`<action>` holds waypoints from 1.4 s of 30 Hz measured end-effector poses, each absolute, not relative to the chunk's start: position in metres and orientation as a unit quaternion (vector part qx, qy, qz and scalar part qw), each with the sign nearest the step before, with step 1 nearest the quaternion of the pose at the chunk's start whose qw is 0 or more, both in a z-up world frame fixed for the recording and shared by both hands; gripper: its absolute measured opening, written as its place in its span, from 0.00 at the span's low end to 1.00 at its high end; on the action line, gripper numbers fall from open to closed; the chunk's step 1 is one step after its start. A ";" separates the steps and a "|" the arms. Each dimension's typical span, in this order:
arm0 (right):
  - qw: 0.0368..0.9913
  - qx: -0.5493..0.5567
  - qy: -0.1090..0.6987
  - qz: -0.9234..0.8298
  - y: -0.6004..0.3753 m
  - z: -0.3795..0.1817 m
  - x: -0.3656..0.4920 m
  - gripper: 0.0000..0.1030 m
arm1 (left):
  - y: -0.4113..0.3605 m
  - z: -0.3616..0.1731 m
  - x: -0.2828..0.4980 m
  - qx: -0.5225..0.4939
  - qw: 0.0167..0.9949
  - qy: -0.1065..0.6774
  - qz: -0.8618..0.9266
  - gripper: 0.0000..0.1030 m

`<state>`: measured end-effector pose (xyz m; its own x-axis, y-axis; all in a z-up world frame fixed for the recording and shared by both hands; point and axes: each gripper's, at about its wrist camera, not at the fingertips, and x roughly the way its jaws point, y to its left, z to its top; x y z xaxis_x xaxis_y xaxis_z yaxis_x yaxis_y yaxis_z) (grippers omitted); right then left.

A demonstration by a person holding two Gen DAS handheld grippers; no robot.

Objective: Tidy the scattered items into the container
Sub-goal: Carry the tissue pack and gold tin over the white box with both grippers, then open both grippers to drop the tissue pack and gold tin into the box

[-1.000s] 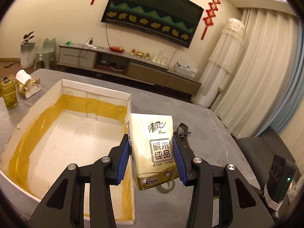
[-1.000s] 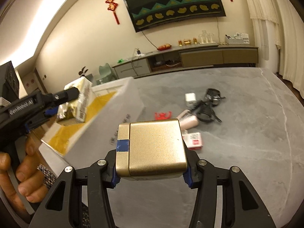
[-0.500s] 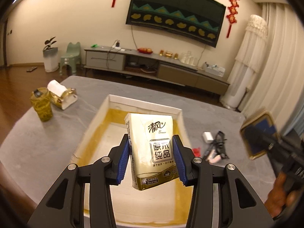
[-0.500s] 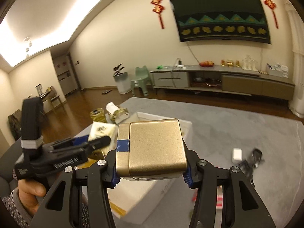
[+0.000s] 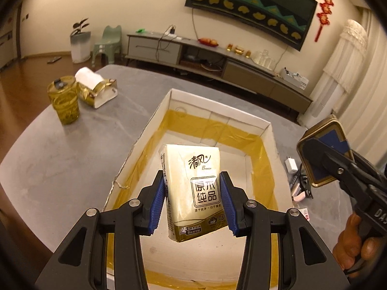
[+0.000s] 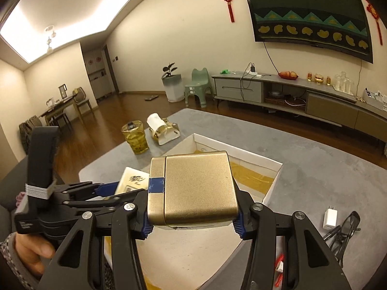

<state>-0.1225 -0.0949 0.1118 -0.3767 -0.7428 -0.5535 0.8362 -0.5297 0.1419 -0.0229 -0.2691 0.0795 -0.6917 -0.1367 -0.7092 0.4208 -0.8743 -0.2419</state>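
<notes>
— Gripping what, left gripper (image 5: 192, 204)?
— Tissue pack (image 5: 194, 191), upright, above the white box (image 5: 271, 130).
— Right gripper (image 6: 193, 220)?
— Clamped on gold tin (image 6: 193, 188), over the box's right rim.

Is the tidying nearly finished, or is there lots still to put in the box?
Just starting. The white box shows nothing inside yet. The left gripper holds a tissue pack over it, and the right gripper holds a gold tin. The white charger, black glasses and other small things remain on the table.
</notes>
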 end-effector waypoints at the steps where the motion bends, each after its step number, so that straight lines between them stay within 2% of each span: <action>1: 0.475 0.291 0.089 -0.826 -0.101 0.112 -0.125 0.51 | -0.270 0.078 -0.024 0.364 0.156 0.199 -0.896 0.45; 12: 0.447 0.369 0.157 -0.800 -0.151 0.099 -0.155 0.51 | -0.264 0.060 -0.042 0.418 0.151 0.200 -0.873 0.45; 19: 0.441 0.424 0.173 -0.772 -0.162 0.083 -0.168 0.51 | -0.258 0.053 -0.051 0.430 0.171 0.176 -0.869 0.45; 26: 0.429 0.403 0.223 -0.777 -0.173 0.084 -0.158 0.51 | -0.246 0.070 -0.050 0.399 0.208 0.110 -0.886 0.45; 42: 0.423 0.408 0.220 -0.779 -0.178 0.077 -0.161 0.51 | -0.257 0.063 -0.055 0.410 0.200 0.143 -0.878 0.45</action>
<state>-0.1607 -0.1780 0.0774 -0.3100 -0.4794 -0.8210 0.8376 -0.5463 0.0027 -0.0547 -0.2565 0.0631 -0.5827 -0.2342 -0.7782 0.4694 -0.8787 -0.0871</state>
